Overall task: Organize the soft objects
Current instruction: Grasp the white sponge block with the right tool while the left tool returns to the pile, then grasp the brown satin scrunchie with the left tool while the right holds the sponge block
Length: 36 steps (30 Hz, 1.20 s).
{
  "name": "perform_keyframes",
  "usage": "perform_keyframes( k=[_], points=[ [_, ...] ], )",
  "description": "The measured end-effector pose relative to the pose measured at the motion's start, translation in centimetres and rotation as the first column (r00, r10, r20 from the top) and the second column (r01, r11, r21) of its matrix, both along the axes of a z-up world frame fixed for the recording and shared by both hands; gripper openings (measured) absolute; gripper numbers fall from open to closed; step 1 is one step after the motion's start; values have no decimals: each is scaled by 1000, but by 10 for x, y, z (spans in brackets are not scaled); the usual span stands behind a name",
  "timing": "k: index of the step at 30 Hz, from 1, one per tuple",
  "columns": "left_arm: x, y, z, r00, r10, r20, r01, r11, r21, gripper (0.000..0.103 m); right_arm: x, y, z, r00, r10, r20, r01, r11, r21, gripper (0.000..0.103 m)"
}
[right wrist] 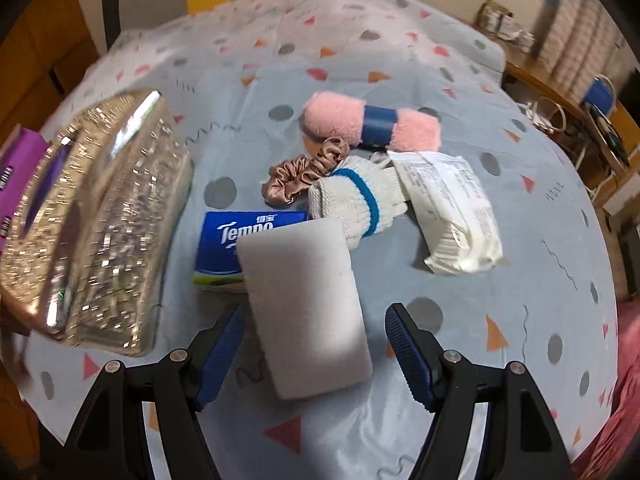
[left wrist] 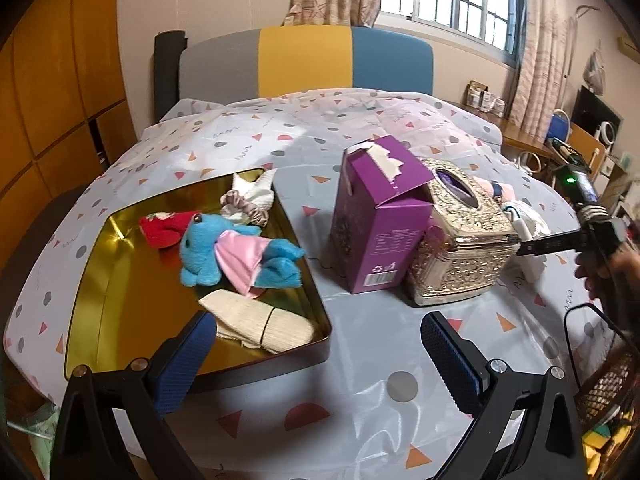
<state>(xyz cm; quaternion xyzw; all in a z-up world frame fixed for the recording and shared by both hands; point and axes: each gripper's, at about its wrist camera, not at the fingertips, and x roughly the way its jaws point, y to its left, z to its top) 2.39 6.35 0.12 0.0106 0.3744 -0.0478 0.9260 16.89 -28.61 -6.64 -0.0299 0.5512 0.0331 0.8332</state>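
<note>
A gold tin tray on the table holds a blue plush toy, a red soft piece, a scrunchie and a cream folded cloth. My left gripper is open and empty, just in front of the tray's near corner. My right gripper is open, its fingers on either side of a white sponge block. Beyond it lie a Tempo tissue pack, a white knit glove, a brown scrunchie, a pink fluffy roll and a white wipes pack.
A purple carton and an ornate gold tissue box, also in the right wrist view, stand mid-table between the tray and the loose items. A chair stands behind the table. A wicker object sits at the right edge.
</note>
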Motion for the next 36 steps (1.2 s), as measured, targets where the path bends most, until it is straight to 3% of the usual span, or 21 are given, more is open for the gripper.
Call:
perform_keyframes(
  k=[3, 5, 9, 12, 18, 23, 26, 30, 33, 36],
  points=[
    [-1, -7, 2, 999, -40, 4, 40, 999, -8, 103, 6, -1, -8, 1000, 8, -23, -8, 1000, -5, 74],
    [-3, -15, 6, 996, -92, 10, 92, 996, -13, 103, 4, -4, -9, 1000, 8, -25, -8, 1000, 7, 58],
    [-6, -36, 22, 976, -212, 43, 213, 977, -14, 103, -3, -19, 2, 999, -41, 18, 40, 998, 51, 56],
    [-5, -58, 37, 949, -309, 66, 308, 951, 17, 103, -11, -52, 18, 984, -152, 88, 136, 976, 169, 56],
    [19, -112, 54, 895, -445, 4, 445, 895, 38, 103, -25, -116, 23, 900, -424, 96, 382, 877, 290, 56],
    [42, -167, 59, 829, -557, -57, 559, 828, 50, 103, -33, -128, 28, 869, -481, 119, 424, 845, 326, 56],
    [64, -207, 51, 781, -610, -135, 621, 781, 64, 103, -32, -134, 30, 854, -508, 116, 440, 823, 359, 57],
    [89, -247, 38, 746, -634, -202, 661, 743, 109, 103, -35, -145, 31, 831, -547, 99, 469, 785, 404, 57],
    [111, -266, 31, 735, -630, -250, 668, 737, 106, 103, -39, -150, 31, 814, -572, 101, 483, 763, 430, 57],
    [145, -276, 24, 761, -574, -301, 616, 786, 57, 102, -40, -153, 32, 807, -582, 100, 487, 752, 444, 57]
  ],
)
